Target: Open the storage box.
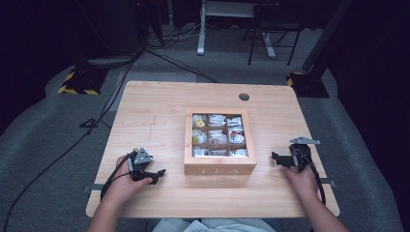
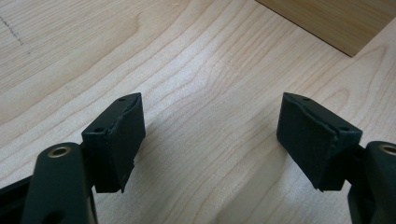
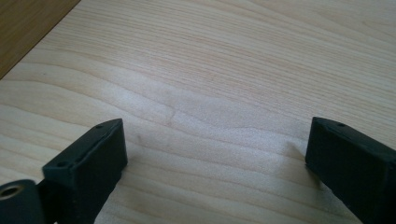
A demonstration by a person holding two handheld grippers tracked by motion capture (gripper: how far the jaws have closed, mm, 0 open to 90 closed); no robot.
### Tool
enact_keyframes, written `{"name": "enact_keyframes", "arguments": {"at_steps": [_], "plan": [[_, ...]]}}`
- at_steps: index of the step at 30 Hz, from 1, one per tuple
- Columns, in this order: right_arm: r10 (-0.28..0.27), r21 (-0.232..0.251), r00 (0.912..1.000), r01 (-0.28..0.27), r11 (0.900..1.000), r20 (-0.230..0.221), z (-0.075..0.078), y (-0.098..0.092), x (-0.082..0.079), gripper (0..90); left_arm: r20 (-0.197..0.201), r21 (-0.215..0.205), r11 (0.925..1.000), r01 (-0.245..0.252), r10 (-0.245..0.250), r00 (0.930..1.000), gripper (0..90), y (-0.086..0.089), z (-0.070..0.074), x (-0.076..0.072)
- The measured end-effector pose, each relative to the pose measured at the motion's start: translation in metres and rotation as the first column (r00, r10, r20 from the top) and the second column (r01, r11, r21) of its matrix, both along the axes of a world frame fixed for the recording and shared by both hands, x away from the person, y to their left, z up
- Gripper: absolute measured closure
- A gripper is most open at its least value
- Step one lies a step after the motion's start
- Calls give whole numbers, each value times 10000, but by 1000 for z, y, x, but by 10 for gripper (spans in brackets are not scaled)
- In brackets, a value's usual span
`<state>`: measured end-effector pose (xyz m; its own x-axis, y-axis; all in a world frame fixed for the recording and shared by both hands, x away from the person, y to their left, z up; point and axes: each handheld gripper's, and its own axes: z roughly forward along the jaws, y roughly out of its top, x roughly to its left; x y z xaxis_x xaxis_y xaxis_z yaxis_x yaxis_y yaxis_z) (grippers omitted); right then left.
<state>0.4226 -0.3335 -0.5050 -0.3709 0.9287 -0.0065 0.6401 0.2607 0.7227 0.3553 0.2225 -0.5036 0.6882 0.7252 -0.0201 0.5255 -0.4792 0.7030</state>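
inspector: grippers first. left gripper (image 1: 155, 175) rests on the near left of the table (image 1: 154, 121), jaws spread wide, bare wood between them, nothing held. its own view confirms: both pads (image 2: 116, 140) clear of any object.

assistant: and the right one?

inspector: right gripper (image 1: 276, 158) sits at the near right, jaws likewise wide apart and empty. its view shows plain tabletop between the pads (image 3: 93, 158), with a darker wooden corner at the far left of that view, which i judge to be the box.

assistant: where is the box?

inspector: tea box (image 1: 220, 142) stands in the middle of the table, between the two grippers and apart from both, slightly nearer the near edge. word "tea" on its near wall. the top shows nine compartments of small sachets (image 1: 217, 137); whether a clear lid covers them i cannot tell.

assistant: handling?

inspector: judgement only. the box is rigid wood, likely moderately heavy for one gripper, with smooth walls that could slip. best taken by both grippers, one on the left wall and one on the right, squeezing inward. if a lid is present, take its near edge. the sachets look light, soft and crushable; pinch one by its upper edge, gently.

assistant: anything else noted?

inspector: round grommet hole (image 1: 244, 96) at the far side of the table, well away from the work.
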Motion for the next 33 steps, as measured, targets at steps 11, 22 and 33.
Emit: {"name": "enact_keyframes", "arguments": {"at_steps": [11, 22, 33], "plan": [[84, 73, 9998, -85, 9999, 168, 1, -1, -3, 143, -75, 25, 10000, -75, 76, 9999, 197, -4, 0, 1], [38, -12, 10000, -39, 10000, -50, 8, -6, -7, 418, -63, 42, 10000, -51, 51, 10000, 184, -4, 0, 1], [77, 117, 9994, -81, 9999, 336, 29, -5, -20, 455, -98, 92, 10000, -6, 7, 10000, 180, -5, 0, 1]]}}
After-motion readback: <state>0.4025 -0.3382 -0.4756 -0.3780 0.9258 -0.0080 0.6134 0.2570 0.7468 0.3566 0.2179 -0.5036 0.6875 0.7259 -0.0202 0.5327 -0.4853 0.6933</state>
